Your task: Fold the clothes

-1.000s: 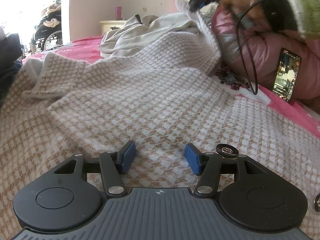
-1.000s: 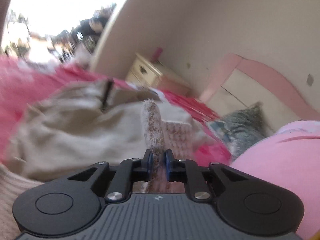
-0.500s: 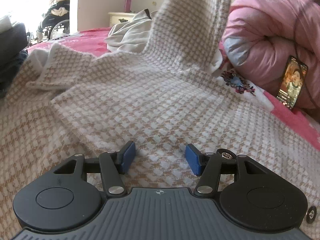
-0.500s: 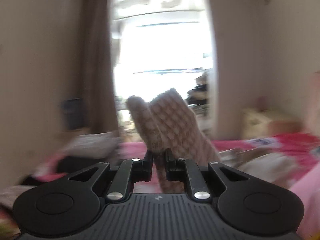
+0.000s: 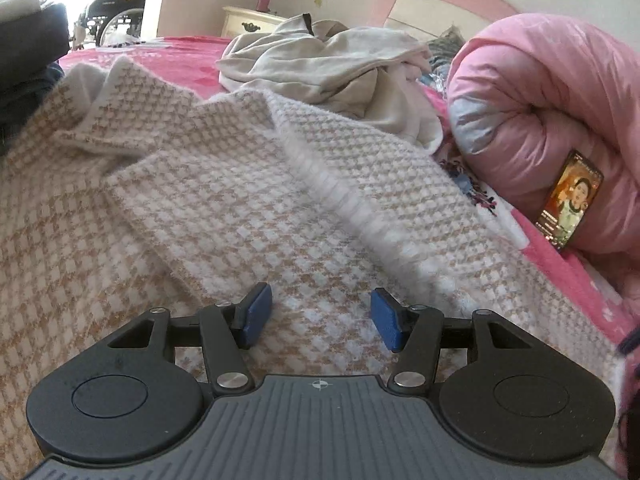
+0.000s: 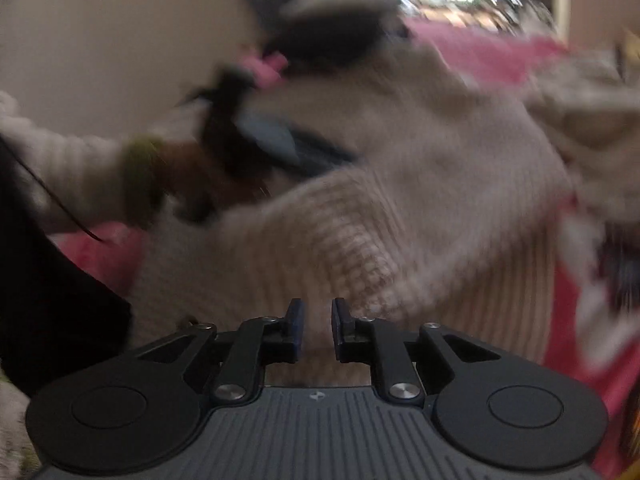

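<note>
Beige-and-white houndstooth knit sweater (image 5: 248, 200) spread over a bed with a pink printed sheet (image 5: 180, 56), both grippers low over it.

The sweater covers the near and middle of the bed, with one sleeve (image 5: 360, 184) folded across its body from the far right toward the near middle. To the right lies a rolled pink quilt (image 5: 552, 120), with a lit phone (image 5: 570, 199) leaning against it. Behind the sweater sits a crumpled beige garment (image 5: 320, 64), and far left a cream nightstand (image 5: 248, 22). The left gripper (image 5: 318, 318) hovers just above the knit, its blue-padded fingers (image 5: 256, 316) wide apart and empty. The right gripper (image 6: 316, 330), in a motion-blurred view, has its fingers narrowly parted with nothing visibly between them, close over the ribbed sleeve.
</note>
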